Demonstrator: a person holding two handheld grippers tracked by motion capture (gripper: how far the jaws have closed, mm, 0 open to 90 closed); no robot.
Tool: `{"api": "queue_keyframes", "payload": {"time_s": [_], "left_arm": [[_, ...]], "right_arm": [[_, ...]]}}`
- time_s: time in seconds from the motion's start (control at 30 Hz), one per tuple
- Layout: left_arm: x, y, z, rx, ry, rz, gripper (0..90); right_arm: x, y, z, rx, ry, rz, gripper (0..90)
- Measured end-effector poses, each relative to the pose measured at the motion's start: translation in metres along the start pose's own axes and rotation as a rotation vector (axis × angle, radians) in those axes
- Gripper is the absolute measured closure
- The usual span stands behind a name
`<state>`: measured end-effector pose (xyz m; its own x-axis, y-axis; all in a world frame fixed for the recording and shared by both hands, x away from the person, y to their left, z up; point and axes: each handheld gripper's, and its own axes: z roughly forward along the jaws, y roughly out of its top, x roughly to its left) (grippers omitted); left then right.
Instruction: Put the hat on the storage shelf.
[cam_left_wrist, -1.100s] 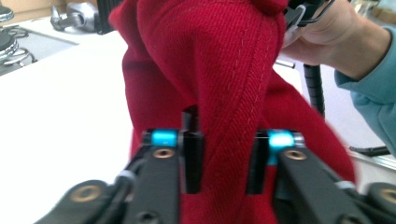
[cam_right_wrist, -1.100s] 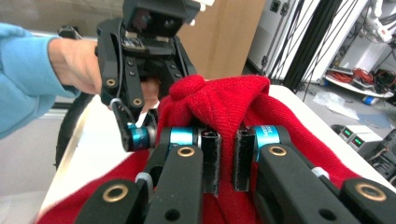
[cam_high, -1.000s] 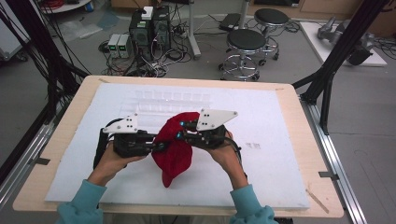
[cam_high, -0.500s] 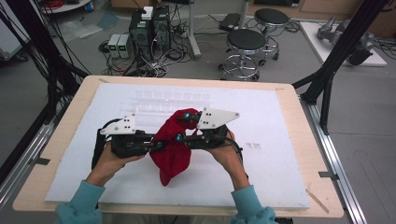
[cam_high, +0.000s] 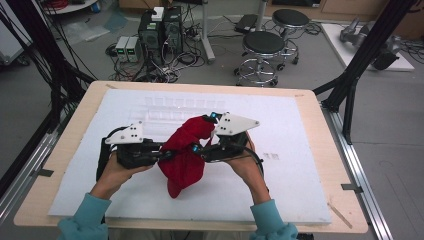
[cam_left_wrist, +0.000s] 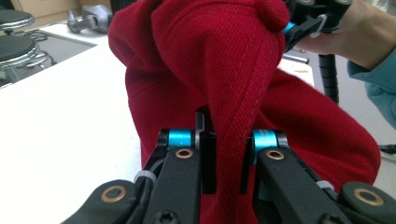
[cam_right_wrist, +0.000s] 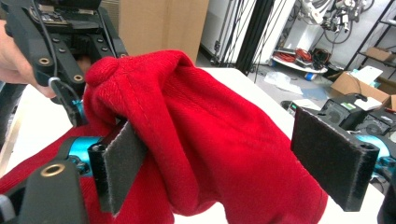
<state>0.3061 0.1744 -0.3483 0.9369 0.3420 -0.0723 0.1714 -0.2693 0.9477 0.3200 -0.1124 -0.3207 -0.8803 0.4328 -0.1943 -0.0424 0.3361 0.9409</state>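
The left gripper (cam_left_wrist: 223, 154) pinches a seam of the red knitted cloth (cam_high: 185, 152); the right gripper (cam_right_wrist: 233, 163) fingers (cam_right_wrist: 119, 163) have just been opening and stand spread around it, so the cloth may sag from the left fingers toward the table's (cam_high: 300, 200) near edge

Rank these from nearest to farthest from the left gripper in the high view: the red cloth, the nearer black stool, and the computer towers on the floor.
From the left gripper:
1. Red cloth: pinched in its jaws, at the table's middle.
2. Computer towers: on the floor beyond the table's far edge, straight ahead.
3. Nearer black stool: on the floor beyond the far edge, off to the right.
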Motion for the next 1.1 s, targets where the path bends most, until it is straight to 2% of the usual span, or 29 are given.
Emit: {"api": "queue_keyframes", "payload": {"time_s": [0.17,0.27,0.5,0.83,1.1], "left_arm": [[0.003,-0.001,-0.005,0.002,0.022,-0.008,86.1],[0.006,-0.001,-0.007,0.004,0.04,-0.012,86.3],[0.011,-0.002,-0.01,-0.005,0.081,-0.029,86.4],[0.021,0.01,-0.006,-0.028,0.165,-0.062,86.4],[0.027,0.019,0.005,-0.047,0.224,-0.091,86.3]], "right_arm": [[-0.003,-0.001,-0.004,-0.01,-0.011,0.02,12.4],[-0.005,-0.001,-0.009,-0.016,-0.027,0.042,12.3],[-0.004,-0.001,-0.013,-0.015,-0.034,0.045,12.2],[0.005,-0.002,-0.02,-0.008,-0.042,0.069,12.2],[0.019,-0.015,-0.033,0.007,-0.05,0.126,12.5]]}}
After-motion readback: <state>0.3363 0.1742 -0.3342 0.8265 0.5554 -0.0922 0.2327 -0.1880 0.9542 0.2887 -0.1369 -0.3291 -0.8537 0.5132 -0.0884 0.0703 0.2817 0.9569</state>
